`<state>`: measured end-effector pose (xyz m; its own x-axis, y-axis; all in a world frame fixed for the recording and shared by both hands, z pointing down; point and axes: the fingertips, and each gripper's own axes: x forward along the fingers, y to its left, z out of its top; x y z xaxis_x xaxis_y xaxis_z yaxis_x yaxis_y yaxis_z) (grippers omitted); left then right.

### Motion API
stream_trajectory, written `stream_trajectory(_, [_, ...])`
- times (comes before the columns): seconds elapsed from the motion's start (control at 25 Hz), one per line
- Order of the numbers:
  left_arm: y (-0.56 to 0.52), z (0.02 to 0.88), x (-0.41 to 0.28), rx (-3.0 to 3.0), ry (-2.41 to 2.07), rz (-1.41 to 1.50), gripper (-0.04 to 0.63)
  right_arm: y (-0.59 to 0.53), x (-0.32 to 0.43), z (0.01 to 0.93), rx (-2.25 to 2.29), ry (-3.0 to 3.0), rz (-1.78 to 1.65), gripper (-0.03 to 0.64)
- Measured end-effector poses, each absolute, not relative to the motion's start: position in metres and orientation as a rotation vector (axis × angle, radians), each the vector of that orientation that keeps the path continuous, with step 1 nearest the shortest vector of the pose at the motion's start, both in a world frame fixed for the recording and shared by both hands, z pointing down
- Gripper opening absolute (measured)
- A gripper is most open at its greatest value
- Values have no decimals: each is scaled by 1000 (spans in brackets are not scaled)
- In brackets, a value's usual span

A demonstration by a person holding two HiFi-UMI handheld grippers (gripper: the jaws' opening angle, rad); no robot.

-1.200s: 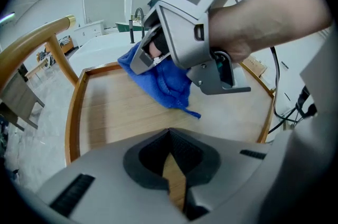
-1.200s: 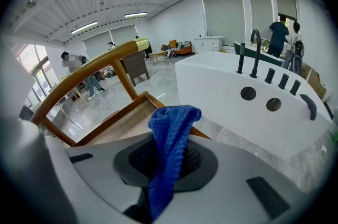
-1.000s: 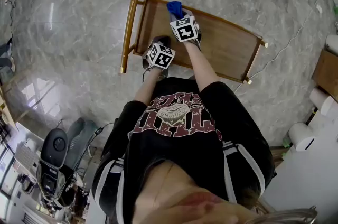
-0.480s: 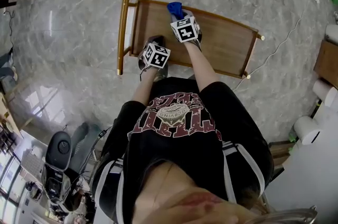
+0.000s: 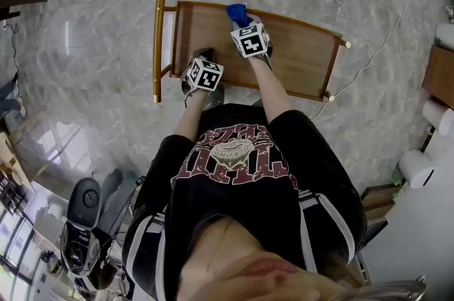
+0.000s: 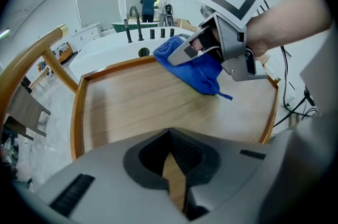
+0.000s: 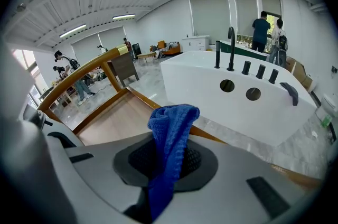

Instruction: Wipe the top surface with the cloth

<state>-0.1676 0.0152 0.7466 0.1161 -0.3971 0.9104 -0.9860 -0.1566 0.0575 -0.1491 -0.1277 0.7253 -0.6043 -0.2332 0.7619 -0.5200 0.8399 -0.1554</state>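
The wooden top (image 5: pixel 298 58) of a low cart has a raised rim. A blue cloth (image 5: pixel 236 11) rests on its far edge, and my right gripper (image 5: pixel 240 23) is shut on it. In the right gripper view the cloth (image 7: pixel 170 138) stands up folded between the jaws of that gripper (image 7: pixel 166 178), above the wood (image 7: pixel 113 120). My left gripper (image 5: pixel 202 57) hovers over the near left part of the top. In its own view, the left gripper (image 6: pixel 171 178) is shut with nothing held; the cloth (image 6: pixel 198 70) and right gripper lie ahead.
A gold handle bar (image 5: pixel 157 40) runs along the cart's left end. A white counter (image 7: pixel 248 106) with black taps (image 7: pixel 231 48) stands just beyond the cart. A cable (image 5: pixel 376 58) trails over the marble floor on the right. People stand far off.
The head view has shifted, so the cart sits further left in frame. The right gripper and cloth now lie a little further from the handle end. The left gripper drifted slightly left.
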Motion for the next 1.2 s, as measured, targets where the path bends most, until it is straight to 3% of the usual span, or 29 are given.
stream_trajectory(1.2, [15,744,-161,1620,-1398,1070,46,-150,-57,725,684,-2186,536,58])
